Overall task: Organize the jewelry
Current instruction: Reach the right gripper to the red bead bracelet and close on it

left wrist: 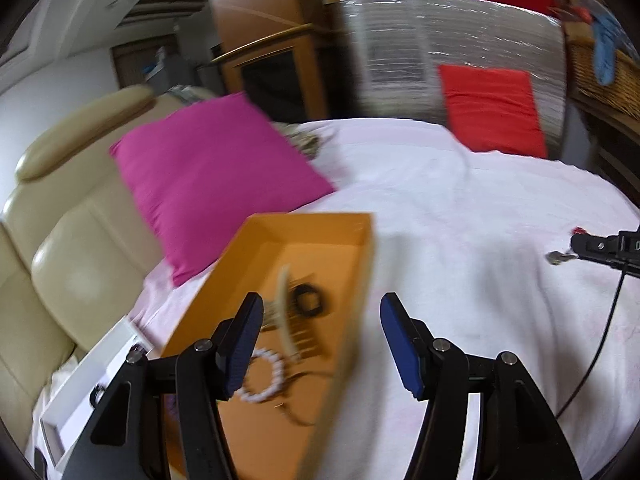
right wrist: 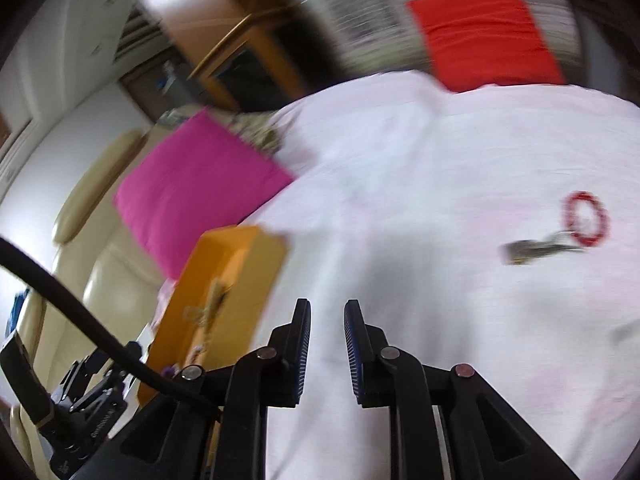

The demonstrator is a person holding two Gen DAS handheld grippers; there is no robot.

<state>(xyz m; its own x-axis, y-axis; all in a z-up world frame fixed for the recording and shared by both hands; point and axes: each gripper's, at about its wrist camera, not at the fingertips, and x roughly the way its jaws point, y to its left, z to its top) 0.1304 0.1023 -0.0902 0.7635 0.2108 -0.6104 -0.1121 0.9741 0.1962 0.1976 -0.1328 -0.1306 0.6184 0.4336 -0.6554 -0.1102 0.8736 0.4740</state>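
L gripper (left wrist: 322, 344): fingers apart, nothing btwn them; hangs over right wall of the box, nearest thing in left wrist view.
R gripper (right wrist: 327, 350): fingers a narrow gap apart, not touching, nothing btwn them; only bare sheet under them.
Orange box (left wrist: 362, 292): open-top cardboard, at 6–7 o'clock in left view, 8 o'clock in right view; sits on the sheet.
Box contents: white bead bracelet (left wrist: 262, 376) near the front, a cream comb (left wrist: 286, 312) at mid-box, a black band (left wrist: 310, 300) just beyond it; thin dark cord loops at front, blurred.
White tray (left wrist: 90, 384): just left of box, 8 o'clock, touching the sofa edge or not, can't tell.
Surface: white sheet (right wrist: 400, 184), wrinkled, faint pink stains, fills most of both views.
Loose jewelry: red bead bracelet (right wrist: 586, 218) at 3 o'clock in right view, well apart from box; small grey-metal piece (right wrist: 528, 250) just beside it, too blurred to name.
Pink cushion (left wrist: 212, 172): 10 o'clock, beyond the box, leans on a cream leather sofa (left wrist: 68, 248).
Red cushion (left wrist: 492, 108): 1 o'clock, far edge of sheet.
Room: silver foil-wrapped bulk (left wrist: 460, 36) behind red cushion; wooden cabinet (left wrist: 260, 24) at 12 o'clock; wicker basket (left wrist: 600, 76) at 2 o'clock.
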